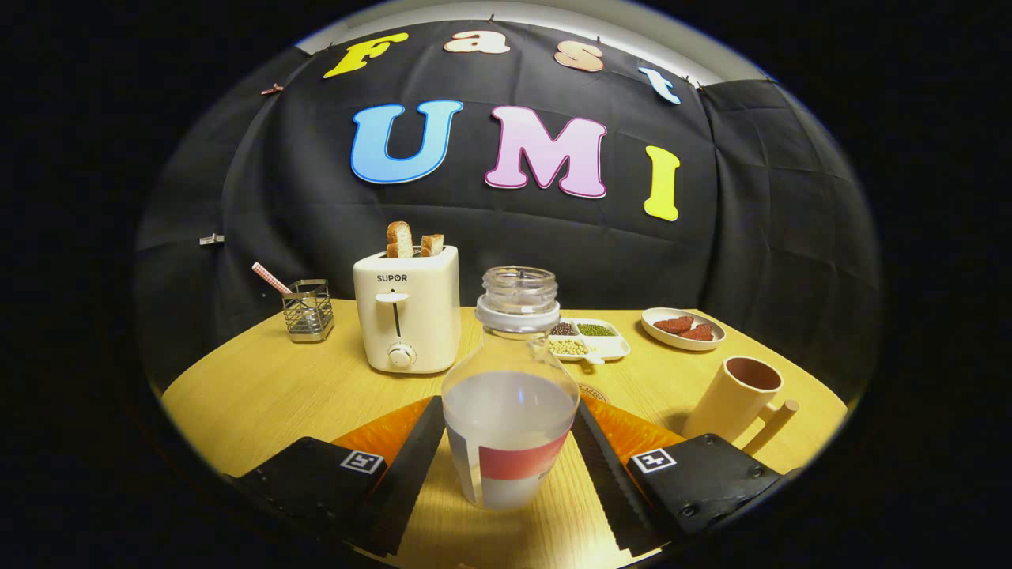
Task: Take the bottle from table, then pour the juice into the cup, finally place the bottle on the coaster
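Bottle [510,395] stands uncapped near tabletop's front edge, btwn the gripper [506,454] fingers, which look closed on its sides w/ firm hold, ready for lifting toward cup [735,399].

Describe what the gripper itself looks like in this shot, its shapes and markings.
The gripper has two long, wedge-shaped fingers with ridged, saw-toothed inner faces. Each finger is mounted on a blocky base with screw heads, and each base carries a small square black-and-white tag. No cables, hand or sleeve can be made out.

Wooden table [261,395] carries toaster [407,312], bottle [510,411], cup [735,399].
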Motion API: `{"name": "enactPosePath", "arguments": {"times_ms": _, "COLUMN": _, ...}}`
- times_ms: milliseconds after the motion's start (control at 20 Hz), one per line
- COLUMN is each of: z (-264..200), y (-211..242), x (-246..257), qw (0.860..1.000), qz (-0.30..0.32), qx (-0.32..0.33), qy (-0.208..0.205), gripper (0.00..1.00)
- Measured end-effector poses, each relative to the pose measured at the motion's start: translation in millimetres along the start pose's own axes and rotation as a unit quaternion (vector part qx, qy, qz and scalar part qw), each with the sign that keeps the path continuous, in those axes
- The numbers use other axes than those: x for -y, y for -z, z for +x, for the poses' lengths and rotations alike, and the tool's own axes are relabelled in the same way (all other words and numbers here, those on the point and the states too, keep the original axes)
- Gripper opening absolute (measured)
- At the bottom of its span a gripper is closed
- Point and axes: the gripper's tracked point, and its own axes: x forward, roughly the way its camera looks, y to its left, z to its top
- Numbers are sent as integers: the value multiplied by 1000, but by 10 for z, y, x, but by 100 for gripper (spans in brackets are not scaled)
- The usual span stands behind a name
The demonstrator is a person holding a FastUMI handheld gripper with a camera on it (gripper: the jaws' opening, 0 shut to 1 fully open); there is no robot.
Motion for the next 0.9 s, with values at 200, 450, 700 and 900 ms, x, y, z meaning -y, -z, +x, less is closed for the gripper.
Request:
{"name": "enactPosePath", "arguments": {"times_ms": 200, "z": 119, "y": 106, "x": 30, "qw": 1000, "qz": 0, "qx": -12, "qy": -1, "gripper": 97}}
{"name": "enactPosePath", "arguments": {"times_ms": 450, "z": 126, "y": 114, "x": 84, "qw": 1000, "qz": -1, "qx": -16, "qy": -5, "gripper": 81}}
{"name": "enactPosePath", "arguments": {"times_ms": 700, "z": 78, "y": 97, "x": 94, "qw": 999, "qz": 24, "qx": -28, "qy": -27, "gripper": 75}}
{"name": "enactPosePath", "arguments": {"times_ms": 900, "z": -66, "y": -153, "x": 248, "qw": 997, "qz": 52, "qx": -23, "qy": -44, "gripper": 72}}
